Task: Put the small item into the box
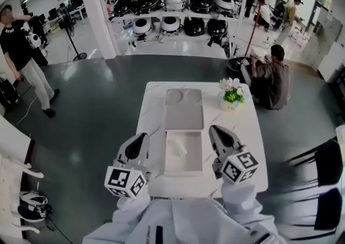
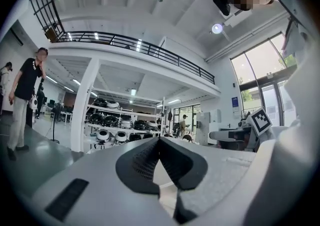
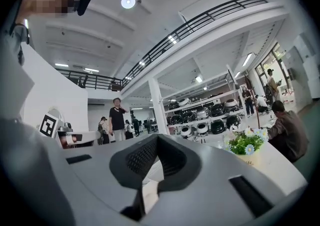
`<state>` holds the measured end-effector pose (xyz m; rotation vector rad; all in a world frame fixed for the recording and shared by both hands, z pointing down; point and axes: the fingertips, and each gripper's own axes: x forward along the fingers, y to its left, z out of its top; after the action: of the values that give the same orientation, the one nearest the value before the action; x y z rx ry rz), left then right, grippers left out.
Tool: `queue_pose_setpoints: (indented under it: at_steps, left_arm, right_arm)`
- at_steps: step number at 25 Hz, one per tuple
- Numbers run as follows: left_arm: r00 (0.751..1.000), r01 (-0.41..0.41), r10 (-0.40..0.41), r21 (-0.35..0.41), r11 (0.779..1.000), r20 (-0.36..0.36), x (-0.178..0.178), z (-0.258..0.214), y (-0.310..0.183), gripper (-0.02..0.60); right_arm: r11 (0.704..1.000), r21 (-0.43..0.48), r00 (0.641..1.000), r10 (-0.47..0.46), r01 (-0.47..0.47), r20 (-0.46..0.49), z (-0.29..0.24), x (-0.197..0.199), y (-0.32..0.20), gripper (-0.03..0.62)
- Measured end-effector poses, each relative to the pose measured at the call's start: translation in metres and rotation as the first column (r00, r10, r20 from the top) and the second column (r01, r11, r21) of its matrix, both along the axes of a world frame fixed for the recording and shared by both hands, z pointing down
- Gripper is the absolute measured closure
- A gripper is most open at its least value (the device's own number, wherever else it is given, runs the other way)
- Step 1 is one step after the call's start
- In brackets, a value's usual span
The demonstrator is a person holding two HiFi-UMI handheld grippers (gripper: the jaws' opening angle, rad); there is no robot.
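Box [image 1: 168,156] sat at the centre of the white tabletop [image 1: 245,146], its long axis running up and down the frame. A grey tray [image 1: 184,109] lay just above it and a pot of flowers [image 1: 233,95] stood toward the upper right. The small item [image 1: 180,149], a pale scrap too small to identify, lay inside the box in its upper half, a little left of the middle. By that showing, the putting-in looked already done.

The left hand-held gripper [image 1: 143,137] stood just off the box's left wall and the right hand-held gripper [image 1: 214,129] just off its right wall. Both pointed toward the top of the frame, parallel to the box's long side. The item therefore lay between the two, inward from each, with neither clearly nearer.

In the left gripper view the dark pads [image 2: 142,160] met at their tips with nothing between them. The right gripper view showed the same, its pads [image 3: 142,157] closed together and empty. Neither hand-held gripper touched the box, the item or the tabletop, and both were aimed out across the hall rather than down.
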<state>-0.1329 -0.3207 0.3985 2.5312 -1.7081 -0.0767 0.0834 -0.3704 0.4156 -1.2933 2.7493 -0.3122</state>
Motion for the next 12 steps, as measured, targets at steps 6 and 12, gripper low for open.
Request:
queue_pose_setpoints:
  at_steps: [6,12]
  left_arm:
    - [1.000,0.022,-0.022,0.019,1.000,0.011,-0.005,-0.005,-0.001,0.583]
    - [0.999,0.033,-0.033,0.012,0.999,0.024,-0.007,-0.004,-0.001,0.583]
  right_arm:
    - [0.999,0.031,1.000,0.024,-0.024,-0.016,-0.006,0.011,-0.003,0.600]
    - [0.999,0.040,0.999,0.028,-0.026,-0.039,-0.006,0.012,-0.004,0.602]
